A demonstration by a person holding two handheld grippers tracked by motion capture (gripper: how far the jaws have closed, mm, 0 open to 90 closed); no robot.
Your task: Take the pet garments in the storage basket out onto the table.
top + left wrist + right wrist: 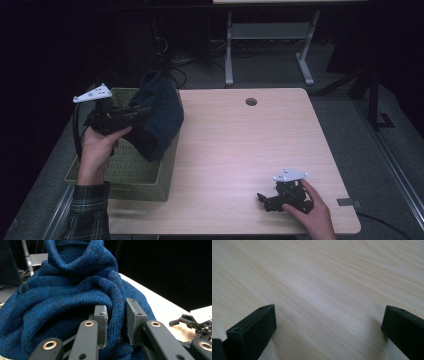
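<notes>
At the left of the high view my left gripper point(131, 113) has its fingers point(101, 323) pinched shut on one fold of the blue knitted sweater point(159, 116), which hangs over the green woven basket point(120, 172). That thin bite could slip, or the dangling hem could snag the basket's rim. At lower right my right gripper point(264, 199) rests on the bench point(240, 150), fingers wide apart and empty.

One blue sweater point(159, 116), one basket point(131, 176).

Wooden table point(240, 150) (grommet hole point(251, 102))
</notes>
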